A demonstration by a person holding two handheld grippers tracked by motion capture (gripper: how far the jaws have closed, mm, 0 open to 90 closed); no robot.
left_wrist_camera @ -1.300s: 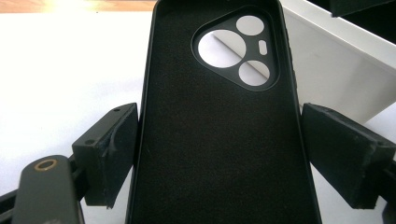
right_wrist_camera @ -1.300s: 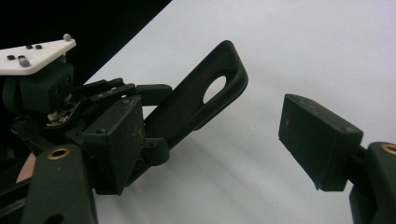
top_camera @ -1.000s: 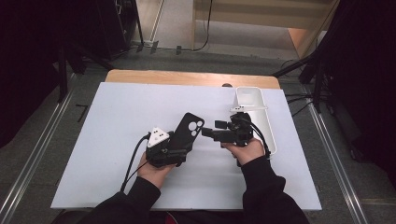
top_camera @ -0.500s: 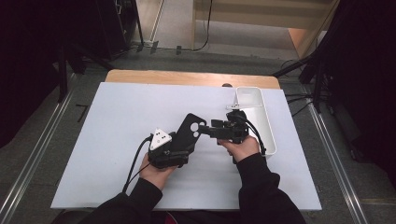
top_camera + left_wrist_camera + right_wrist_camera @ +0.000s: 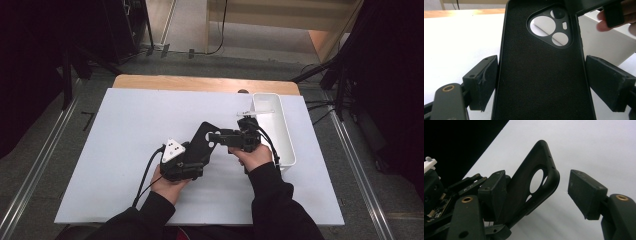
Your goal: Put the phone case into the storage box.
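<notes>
From the high view I see my left gripper (image 5: 192,157) low on the white tabletop (image 5: 125,140), clamped across the lower part of a black phone case (image 5: 202,145) that tilts up and away toward the right gripper (image 5: 215,137). The right gripper comes in level from the right, its tips at the case's upper end, with a white bin (image 5: 285,140) just behind my right hand (image 5: 255,157).

In the left gripper view the phone case (image 5: 541,75) stands between the two jaws with its felt-lined inside facing the camera. Both pads press on its long edges, so these jaws hold the case. Its camera cutout (image 5: 550,27) is near the top, and the right gripper's dark body crosses the upper right corner beside my fingers (image 5: 604,18).

In the right gripper view the upper corner of the case (image 5: 534,185) sits between the jaws. One pad lies against its back face, while the other stands clear of its edge with a gap of tabletop (image 5: 586,150) showing. These jaws have just been closing and are half wide, not yet gripping
</notes>
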